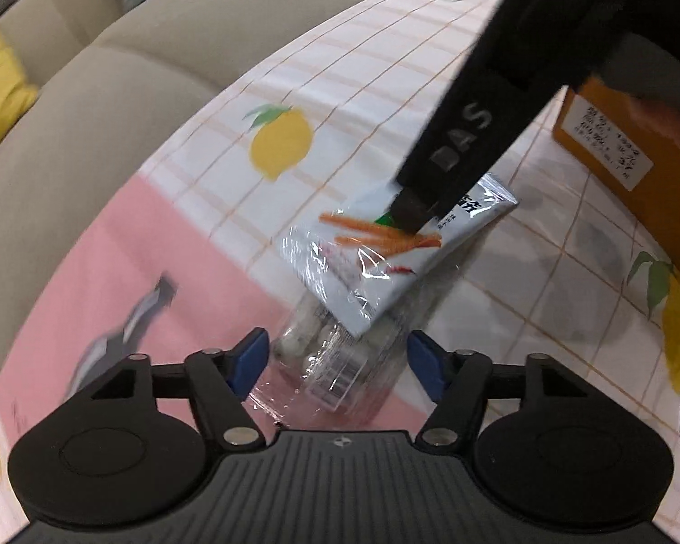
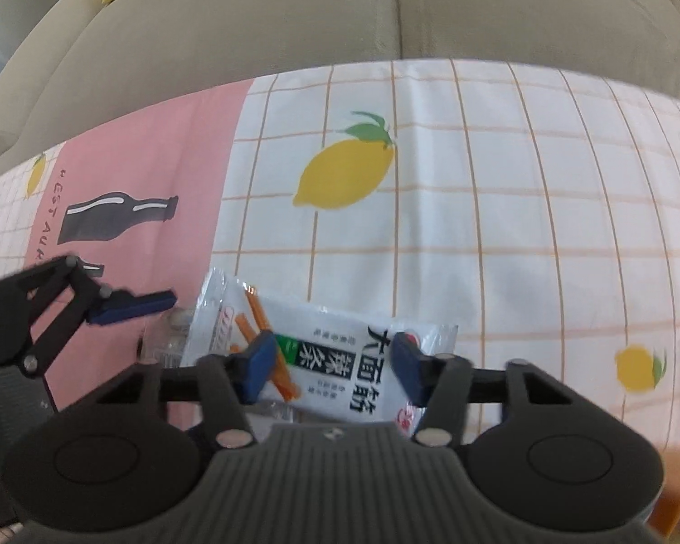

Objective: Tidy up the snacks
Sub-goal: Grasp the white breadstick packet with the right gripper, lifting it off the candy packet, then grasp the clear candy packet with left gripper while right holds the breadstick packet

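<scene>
A table covered by a tablecloth (image 1: pixel 362 90) printed with an orange grid, yellow lemons and a pink panel is seen from two gripper cameras, with a beige sofa (image 1: pixel 127 90) behind it. In the left wrist view, the left gripper (image 1: pixel 335 362) is shown low over the pink panel, its blue-padded fingers (image 1: pixel 249 358) held apart on either side of a clear plastic packet of pale snacks (image 1: pixel 335 358) lying on the cloth; whether the pads touch the packet cannot be told. Resting tilted across the far end of that clear packet is a white spicy-strip snack packet (image 1: pixel 385 249), printed with orange strips and black Chinese characters. The black body of the right gripper (image 1: pixel 412 208) is seen coming down from the upper right onto the top of the white packet. At the far right edge an orange cardboard box (image 1: pixel 634 158) with a white label stands on the table. In the right wrist view, the left gripper (image 2: pixel 131 306) appears at the left edge over the pink panel, beside the clear packet (image 2: pixel 172 335). Towards the centre, the white packet (image 2: pixel 340 362) lies between the right gripper's (image 2: pixel 331 367) spread blue fingers (image 2: pixel 258 362), which are not closed on it.
</scene>
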{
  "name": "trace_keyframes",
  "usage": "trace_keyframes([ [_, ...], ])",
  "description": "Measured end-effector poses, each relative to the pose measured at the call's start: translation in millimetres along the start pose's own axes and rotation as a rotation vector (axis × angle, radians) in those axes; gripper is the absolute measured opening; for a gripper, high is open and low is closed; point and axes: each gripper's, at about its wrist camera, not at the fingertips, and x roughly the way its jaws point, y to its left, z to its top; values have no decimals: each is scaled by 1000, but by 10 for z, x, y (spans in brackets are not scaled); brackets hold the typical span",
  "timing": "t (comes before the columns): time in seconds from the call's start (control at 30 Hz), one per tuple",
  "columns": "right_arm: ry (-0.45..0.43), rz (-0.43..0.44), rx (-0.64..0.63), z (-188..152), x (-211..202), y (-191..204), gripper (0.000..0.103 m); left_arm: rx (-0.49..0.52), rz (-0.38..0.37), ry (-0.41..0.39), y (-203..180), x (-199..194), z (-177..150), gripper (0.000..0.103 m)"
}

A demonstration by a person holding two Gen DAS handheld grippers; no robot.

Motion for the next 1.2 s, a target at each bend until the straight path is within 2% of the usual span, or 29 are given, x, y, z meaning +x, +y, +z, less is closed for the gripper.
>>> trace_keyframes([
  [0.07,4,11,29,-108,-19,-5,30,-64,-3,19,-37,-77,-94,70],
  [0.1,10,26,32,-179,-36,9,29,-97,-13,25,-47,-115,-142,68],
  [0.27,53,86,15,-421,-76,80,28,-311,-84,59,-34,-309,-404,64],
  [0.4,76,108,25,-618,-112,109,28,-546,-149,68,8,-456,-669,47],
  [0.53,101,152,55,-856,-146,151,28,-666,-166,64,-94,-510,-903,45],
  [0.63,131,186,27,-1047,-166,251,24,-699,-200,59,-171,-542,-1023,43],
  [0.7,97,155,-50,-1123,-230,340,24,-698,-168,25,-220,-612,-1071,43],
  [0.73,71,133,-85,-1137,-262,371,25,-695,-138,2,-239,-653,-1079,46],
  [0.8,-2,95,-156,-1166,-366,432,26,-691,-83,-47,-259,-723,-1064,64],
  [0.83,-30,81,-185,-1171,-396,448,30,-698,-73,-70,-259,-746,-1047,68],
  [0.87,-65,53,-220,-1161,-425,470,39,-714,-70,-87,-262,-755,-1022,73],
  [0.9,-87,24,-237,-1143,-435,472,48,-731,-71,-98,-259,-748,-987,74],
  [0.93,-108,-13,-243,-1116,-433,467,51,-743,-74,-104,-262,-741,-956,74],
  [1.07,-127,-45,-163,-955,-362,316,63,-733,-4,-88,-363,-614,-776,74],
  [1.2,-144,-42,-162,-894,-284,323,64,-730,71,-58,-472,-506,-706,74],
])
